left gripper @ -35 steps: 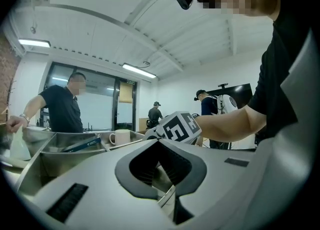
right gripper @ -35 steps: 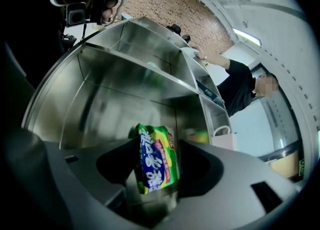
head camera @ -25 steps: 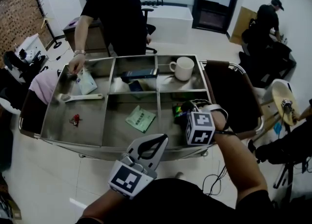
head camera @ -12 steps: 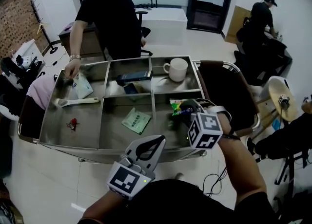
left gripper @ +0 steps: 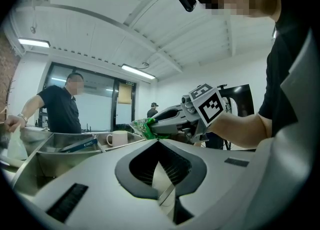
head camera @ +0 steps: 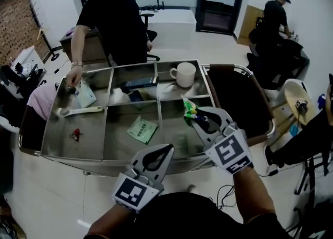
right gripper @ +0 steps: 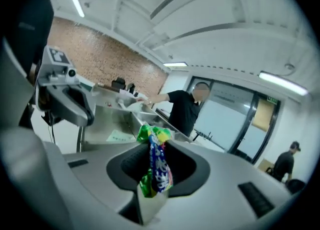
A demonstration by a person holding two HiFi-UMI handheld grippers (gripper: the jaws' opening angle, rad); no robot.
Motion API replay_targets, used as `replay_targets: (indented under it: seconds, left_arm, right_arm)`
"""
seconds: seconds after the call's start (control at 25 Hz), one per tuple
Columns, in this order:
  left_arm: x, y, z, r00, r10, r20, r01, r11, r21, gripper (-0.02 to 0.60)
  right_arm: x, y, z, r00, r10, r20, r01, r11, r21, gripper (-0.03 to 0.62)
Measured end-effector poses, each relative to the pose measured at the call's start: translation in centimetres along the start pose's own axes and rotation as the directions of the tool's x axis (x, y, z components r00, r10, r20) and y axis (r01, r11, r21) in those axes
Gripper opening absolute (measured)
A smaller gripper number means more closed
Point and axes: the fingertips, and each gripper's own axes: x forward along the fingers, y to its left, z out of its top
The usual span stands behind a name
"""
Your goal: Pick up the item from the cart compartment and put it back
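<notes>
The right gripper (head camera: 195, 114) is clenched on the green snack packet (head camera: 189, 109), pinching it mid-length so crumpled foil pokes out past the tips. It holds the packet in the air over the compartment (head camera: 179, 142) at the 5 o'clock corner of the cart (head camera: 104, 152), likely high enough to clear the dividers before setting it back. The left gripper (head camera: 165, 152), jaws together on nothing, waits at 6 o'clock outside the near rim, probably to stay out of the way. A mug (head camera: 183, 74) stands well apart at 1 o'clock.
</notes>
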Motion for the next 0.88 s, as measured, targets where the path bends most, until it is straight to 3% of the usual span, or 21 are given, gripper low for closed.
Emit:
replay_targets:
  seconds: [0.28,0.52,0.76,0.88]
  left_arm:
    - [0.0,0.0,0.1,1.0,0.005,0.008,-0.005,1.0,0.0,0.0]
    - [0.0,0.2,0.4,1.0,0.016,0.017,-0.016,1.0,0.001,0.0]
    - [0.1,0.2,0.5,1.0,0.014,0.027,-0.014,1.0,-0.022,0.0]
    - [0.1,0.1,0.6,0.999,0.012,0.031,-0.011,0.999,-0.031,0.0]
  right_arm:
    - [-1.4,-0.1,0.2,0.994,0.032,0.105,-0.055,0.973,0.224,0.104]
    - [-3.6,-1.1,0.6,0.968,0.001,0.251,-0.125,0.871,0.476,0.103]
    - [-6.3,-1.0,-0.3,0.942,-0.052,0.331,-0.17,0.777,0.606,0.103]
    - [-7.4,-0.7,-0.2,0.931,-0.069,0.359,-0.187,0.754,0.63,0.103]
